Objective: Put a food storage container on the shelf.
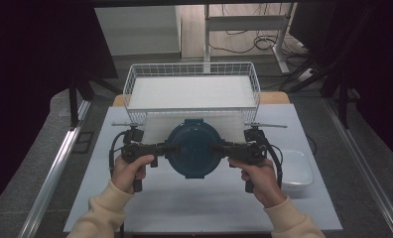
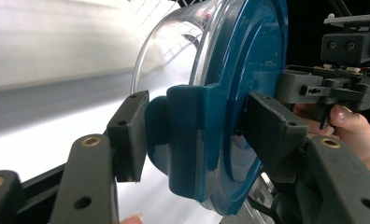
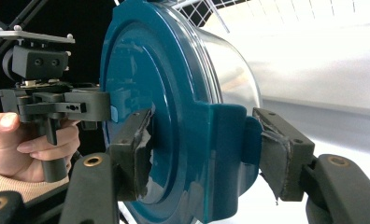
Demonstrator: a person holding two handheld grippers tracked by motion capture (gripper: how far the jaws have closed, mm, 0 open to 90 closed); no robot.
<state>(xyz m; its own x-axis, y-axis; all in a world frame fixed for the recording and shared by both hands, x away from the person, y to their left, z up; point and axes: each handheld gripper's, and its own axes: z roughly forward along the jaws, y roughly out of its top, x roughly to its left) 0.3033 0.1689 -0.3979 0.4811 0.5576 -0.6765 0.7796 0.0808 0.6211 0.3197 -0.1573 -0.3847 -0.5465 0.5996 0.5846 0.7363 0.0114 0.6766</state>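
A round container with a dark teal lid (image 1: 194,148) and a clear body is held between both grippers, just in front of the wire basket (image 1: 135,79). My left gripper (image 1: 167,148) is shut on the lid's left side tab. My right gripper (image 1: 220,148) is shut on the opposite tab. In the left gripper view the jaws clamp the teal tab (image 2: 188,135) from both sides, with the lid (image 2: 248,70) beyond. The right gripper view shows its pads (image 3: 136,149) pressed on the other tab (image 3: 220,154) beside the lid (image 3: 145,74). I cannot tell whether the container touches the table.
The white wire basket with a pale floor stands at the back of the white table (image 1: 184,208). A white shallow dish (image 1: 297,168) lies at the right, close to the right hand. Dark curtains and floor rails flank the table.
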